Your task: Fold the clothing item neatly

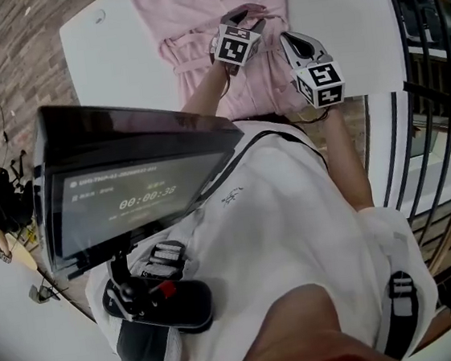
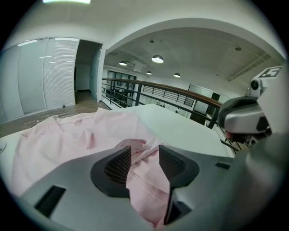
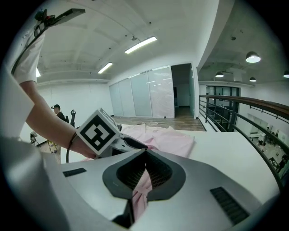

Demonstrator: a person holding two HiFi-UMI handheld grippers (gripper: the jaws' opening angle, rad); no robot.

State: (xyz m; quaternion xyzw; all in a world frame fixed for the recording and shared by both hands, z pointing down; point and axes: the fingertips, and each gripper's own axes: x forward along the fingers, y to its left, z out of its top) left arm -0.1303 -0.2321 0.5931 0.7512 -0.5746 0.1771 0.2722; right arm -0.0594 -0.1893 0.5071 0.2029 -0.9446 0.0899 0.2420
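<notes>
Fabric of the pink shirt (image 1: 190,14) is lying ahead of both grippers. The right gripper (image 3: 145,169) is clamping a fold; the left gripper (image 2: 144,155) is standing open around loose cloth. Judged best: the left should be closing on one layer, level with the right grip.

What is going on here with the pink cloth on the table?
A person with a gripper in each hand is handling a pink garment spread on a white table. The right gripper is shut on a fold of it. The left gripper stands open, with cloth loose between its jaws.
</notes>
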